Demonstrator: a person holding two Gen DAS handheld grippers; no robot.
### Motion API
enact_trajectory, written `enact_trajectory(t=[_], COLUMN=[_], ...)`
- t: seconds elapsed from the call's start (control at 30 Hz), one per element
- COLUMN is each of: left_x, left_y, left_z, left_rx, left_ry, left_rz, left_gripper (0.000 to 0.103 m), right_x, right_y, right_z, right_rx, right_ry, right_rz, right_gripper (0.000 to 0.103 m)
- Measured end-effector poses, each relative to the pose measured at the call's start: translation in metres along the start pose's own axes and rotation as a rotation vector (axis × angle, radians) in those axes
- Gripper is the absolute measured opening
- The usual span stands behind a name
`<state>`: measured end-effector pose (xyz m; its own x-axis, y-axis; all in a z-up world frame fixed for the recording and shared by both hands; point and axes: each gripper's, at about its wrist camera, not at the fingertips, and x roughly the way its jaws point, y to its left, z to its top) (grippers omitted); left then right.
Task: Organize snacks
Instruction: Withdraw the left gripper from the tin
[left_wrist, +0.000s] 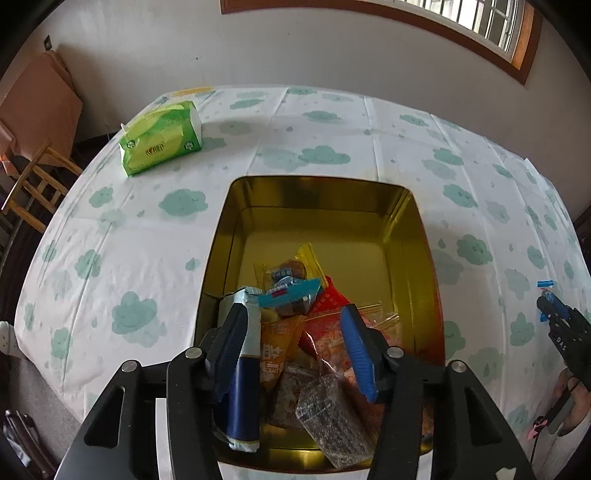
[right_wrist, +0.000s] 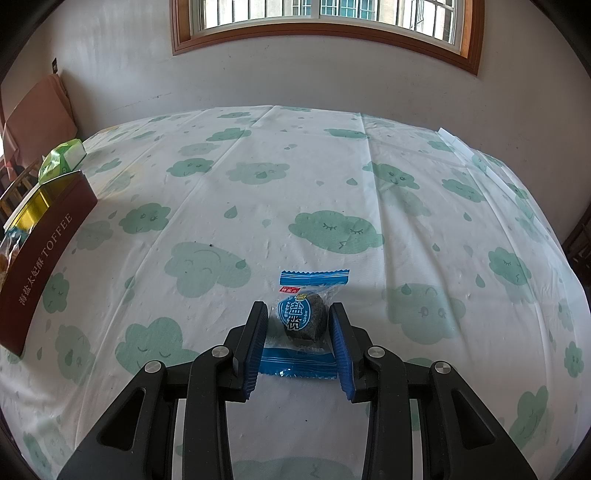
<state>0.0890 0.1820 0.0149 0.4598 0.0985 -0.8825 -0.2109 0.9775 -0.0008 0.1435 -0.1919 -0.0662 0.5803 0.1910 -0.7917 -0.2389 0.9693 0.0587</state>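
A gold-lined tin (left_wrist: 325, 192) sits on the cloud-print tablecloth and holds several wrapped snacks (left_wrist: 295, 295). My left gripper (left_wrist: 291, 317) hovers open over the tin's near end, with a blue and silver packet (left_wrist: 245, 369) lying against its left finger. In the right wrist view, a blue-wrapped dark snack (right_wrist: 304, 317) lies on the cloth between the open fingers of my right gripper (right_wrist: 298, 312), which stand on either side of it. The tin's brown outer wall (right_wrist: 44, 258) shows at far left. The right gripper also shows in the left wrist view (left_wrist: 552, 308).
A green tissue pack (left_wrist: 162, 138) lies on the table's far left. A wooden chair (left_wrist: 33, 184) stands beyond the left table edge. A wall with a window (right_wrist: 325, 22) is behind the table.
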Motion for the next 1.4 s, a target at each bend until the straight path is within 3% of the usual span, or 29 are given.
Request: enact_trajectory(t=[0.5,0.8,1.4], left_x=[-0.049,-0.056,-0.050], left_y=[0.000,0.002,0.017], left_z=[-0.026,-0.043,-0.056], left_rx=[0.022,0.040,-0.002], left_ry=[-0.142,-0.155,-0.127], left_rz=[0.049,0.085,0.088], left_gripper=[0.065,0.069,0.075], right_x=[0.000,0.000,-0.002], right_y=[0.000,0.001,0.008], right_z=[0.000,0.001,0.001], right_rx=[-0.002,-0.003,0.021], right_ry=[0.000,0.000,0.015], right_rz=[-0.002,-0.003,-0.056], right_gripper=[0.036,0.036,0.032])
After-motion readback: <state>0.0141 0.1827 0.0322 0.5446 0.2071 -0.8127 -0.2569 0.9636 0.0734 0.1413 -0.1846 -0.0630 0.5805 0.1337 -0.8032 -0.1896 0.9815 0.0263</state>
